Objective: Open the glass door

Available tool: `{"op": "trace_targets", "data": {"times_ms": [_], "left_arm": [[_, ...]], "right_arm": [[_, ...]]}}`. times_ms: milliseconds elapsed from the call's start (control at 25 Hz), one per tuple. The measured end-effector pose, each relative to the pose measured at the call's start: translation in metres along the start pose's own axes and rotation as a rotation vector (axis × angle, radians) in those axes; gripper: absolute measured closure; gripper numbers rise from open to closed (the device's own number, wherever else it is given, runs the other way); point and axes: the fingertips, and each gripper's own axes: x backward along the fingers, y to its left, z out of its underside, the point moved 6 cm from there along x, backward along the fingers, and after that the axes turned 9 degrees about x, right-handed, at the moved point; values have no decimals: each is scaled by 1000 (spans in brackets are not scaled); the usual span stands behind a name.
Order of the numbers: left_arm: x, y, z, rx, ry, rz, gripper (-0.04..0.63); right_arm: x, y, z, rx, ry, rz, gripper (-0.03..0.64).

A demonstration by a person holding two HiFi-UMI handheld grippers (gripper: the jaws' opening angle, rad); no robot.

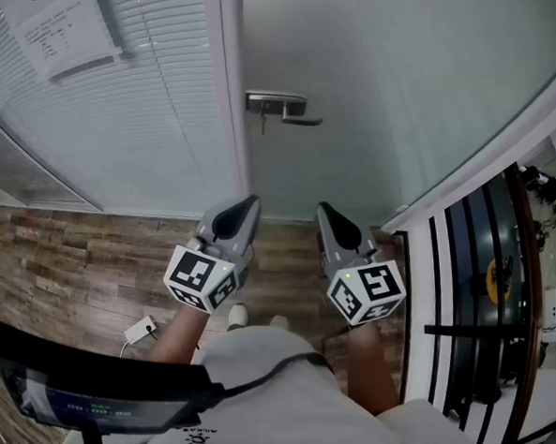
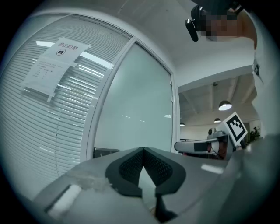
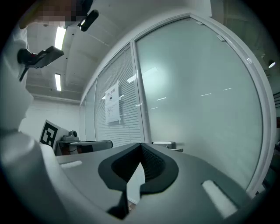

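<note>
While closed, grippers (image 1: pixel 250 201) (image 1: pixel 322 207) before glass door (image 1: pixel 391 69)

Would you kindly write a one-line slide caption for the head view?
Left hand-held gripper and right hand-held gripper, both shut, face the glass door, clear of its lever handle.

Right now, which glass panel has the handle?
The frosted panel right of the white post: it carries the metal handle. The left panel shows blinds and a notice.

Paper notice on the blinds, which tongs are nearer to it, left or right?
Left. The left tongs sit below and right of the notice; the right tongs sit farther right, below the door handle.
</note>
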Motion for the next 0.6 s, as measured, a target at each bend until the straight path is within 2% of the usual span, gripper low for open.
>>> {"op": "trace_targets", "data": {"times_ms": [360, 600], "left_arm": [[3, 6, 0, 10, -6, -25, 601], [1, -29, 16, 1, -8, -47, 601]], "right_arm": [[-5, 2, 3, -1, 16, -26, 609], [28, -14, 14, -37, -2, -71, 607]]}}
